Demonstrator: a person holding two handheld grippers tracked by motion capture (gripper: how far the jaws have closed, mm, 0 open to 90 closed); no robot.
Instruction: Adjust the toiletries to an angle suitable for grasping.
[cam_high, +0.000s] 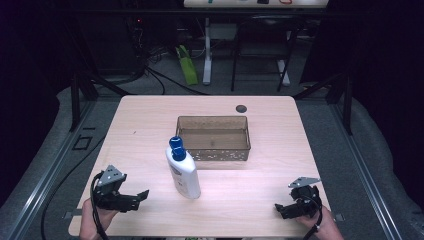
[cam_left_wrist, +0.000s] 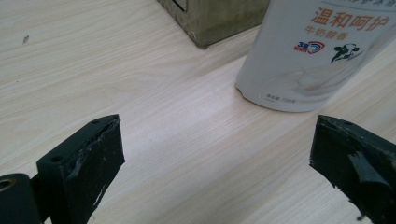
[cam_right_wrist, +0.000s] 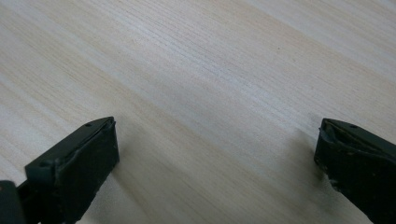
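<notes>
- A white bottle with a blue cap stands upright near the table centre, just in front of a brown basket.
- Left gripper: near-left table edge, jaws apart, nothing held; bottle base ahead.
- Right gripper: near-right edge, jaws apart over bare wood.

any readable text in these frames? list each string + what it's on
"温和呵护" in orange, on the white bottle.
"牛奶醇香", smaller orange line beneath it, on the bottle; slightly blurred.
"3重" in the red-and-blue logo on the bottle; the text under it is too small.
Grey print near the bottle's base: too small to read.
Blue label on the bottle in the high view: blurred.
</notes>
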